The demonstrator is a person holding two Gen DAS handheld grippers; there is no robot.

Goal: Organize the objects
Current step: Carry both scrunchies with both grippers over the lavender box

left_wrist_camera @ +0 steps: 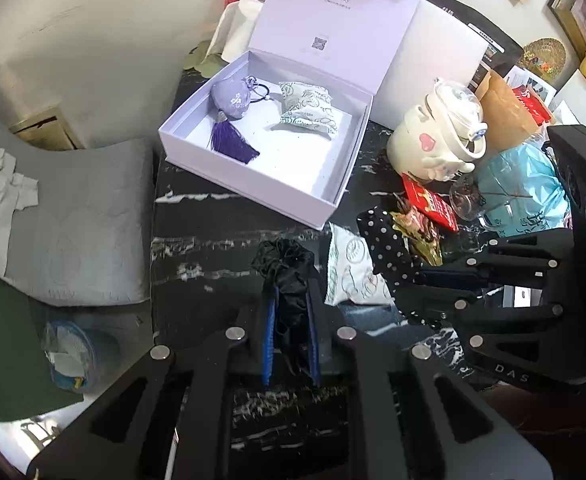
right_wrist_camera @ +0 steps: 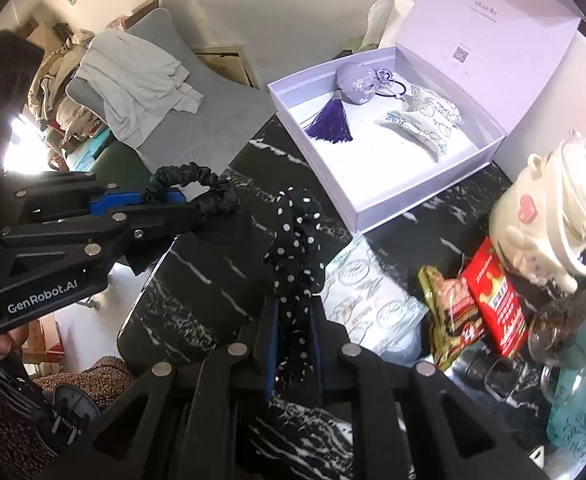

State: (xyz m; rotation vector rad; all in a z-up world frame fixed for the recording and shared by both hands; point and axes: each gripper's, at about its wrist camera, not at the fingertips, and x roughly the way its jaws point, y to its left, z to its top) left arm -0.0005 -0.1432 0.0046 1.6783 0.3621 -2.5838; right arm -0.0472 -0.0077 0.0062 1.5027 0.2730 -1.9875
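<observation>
The left gripper (left_wrist_camera: 291, 312) is clamped on a black scrunchie (left_wrist_camera: 287, 268), the fabric bunched up between its blue-lined fingers and sticking out past the tips, held up over the black marble-look table (left_wrist_camera: 213, 248). Right gripper (right_wrist_camera: 295, 320) is doing the same thing with a black polka-dot scrunchie (right_wrist_camera: 297, 240), pinched tight with the dotted cloth flopping upward from the tips. In the right wrist view you can see the left one off to the side with its scrunchie looped out over the table's edge, and both grippers sit fairly near each other, well short of the box. The lavender gift box (left_wrist_camera: 333, 200) is farther back on the table with its lid (left_wrist_camera: 333, 12) standing open. Inside it there's a purple sachet (left_wrist_camera: 231, 98) with a dark purple tassel (left_wrist_camera: 233, 144), a black hair tie (left_wrist_camera: 261, 92) just beside it, and a white printed pouch (left_wrist_camera: 307, 110) toward the back right. Another printed pouch (right_wrist_camera: 369, 300) lies on the table just outside the box's near corner, right next to the polka-dot one. Off to the right there's a cream teapot (right_wrist_camera: 545, 216) with a pink heart, a red snack packet (right_wrist_camera: 493, 300) and a teal bag (right_wrist_camera: 585, 392) all crowded together.
</observation>
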